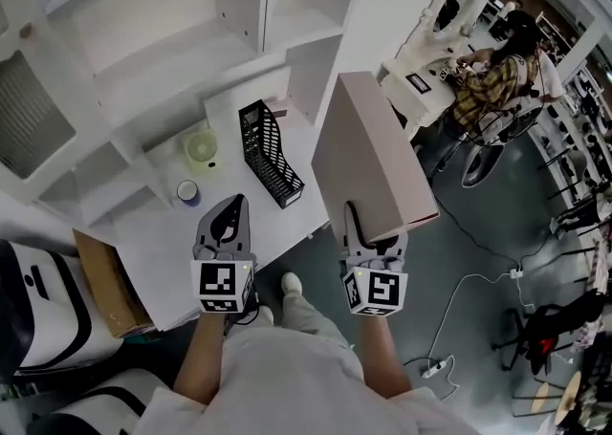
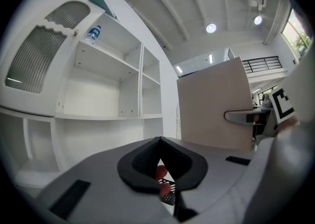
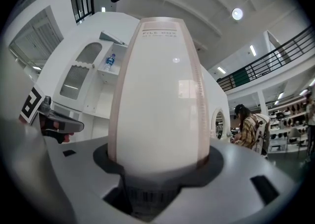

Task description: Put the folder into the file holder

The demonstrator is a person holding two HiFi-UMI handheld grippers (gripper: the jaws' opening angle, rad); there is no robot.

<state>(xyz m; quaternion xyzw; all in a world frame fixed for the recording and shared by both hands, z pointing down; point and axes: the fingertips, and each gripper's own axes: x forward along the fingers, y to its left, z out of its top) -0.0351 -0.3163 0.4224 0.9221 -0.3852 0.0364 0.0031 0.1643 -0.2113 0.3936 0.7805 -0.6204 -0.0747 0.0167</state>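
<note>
Right gripper [image 1: 369,229]: your jaws are clamped on the bottom end of the folder [image 1: 369,148], a pale pinkish-beige box file. It stands upright and clear of every surface. In the right gripper view the folder [image 3: 158,90] fills the gap between the jaws of the right gripper [image 3: 158,166], its narrow spine facing the camera and both pads pressing its sides. In the head view the folder hangs off the right edge of the white desk [image 1: 167,275], partly over the floor. It is near the file holder [image 1: 271,153] but apart from it, on that holder's right. The file holder is black mesh, stands on the desk top and looks empty. Left gripper [image 1: 233,210]: your jaws are closed together with nothing in them, held over the desk's front part, just in front of the file holder. In the left gripper view the tips of the left gripper [image 2: 159,144] meet, and only a small gap shows below them. A pale green cup [image 1: 201,148] sits on the desk left of the file holder. A water bottle [image 2: 93,33] stands on an upper shelf of the white shelf unit [image 1: 191,32]. A person [image 1: 492,75] in a plaid shirt is at a bench at far right.
</note>
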